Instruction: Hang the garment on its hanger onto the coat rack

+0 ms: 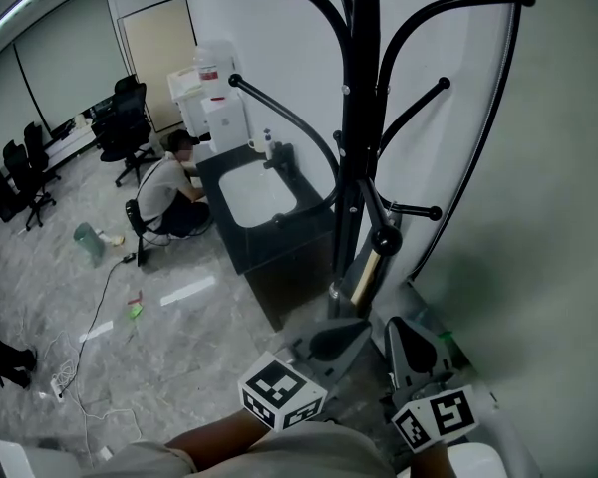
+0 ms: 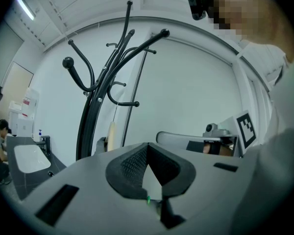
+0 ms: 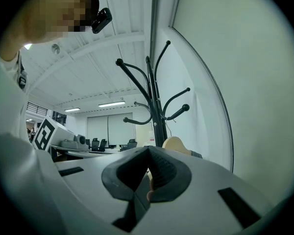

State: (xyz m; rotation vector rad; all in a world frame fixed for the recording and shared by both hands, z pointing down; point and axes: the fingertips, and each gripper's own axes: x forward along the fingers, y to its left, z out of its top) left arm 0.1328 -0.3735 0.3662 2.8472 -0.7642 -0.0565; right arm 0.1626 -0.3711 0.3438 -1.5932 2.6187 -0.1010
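**Hanger [image 1: 365, 281] low on rack [image 1: 360, 118]**

Rack: black metal, upright, close by a white wall. One centre pole, with curved arms at several heights and ball knobs at the tips.

Hanger: pale wood with a rounded shoulder. Thin wire hook running up to one of the low arms, right beside the pole. Hung below that arm, end-on in the left gripper view, shoulder partly bare in the right gripper view.

Garment [image 3: 196, 154]: grey, only a sliver showing at the edge of the wood, lying on the hanger's shoulder. Rest of it hidden; cut and length not to be told.
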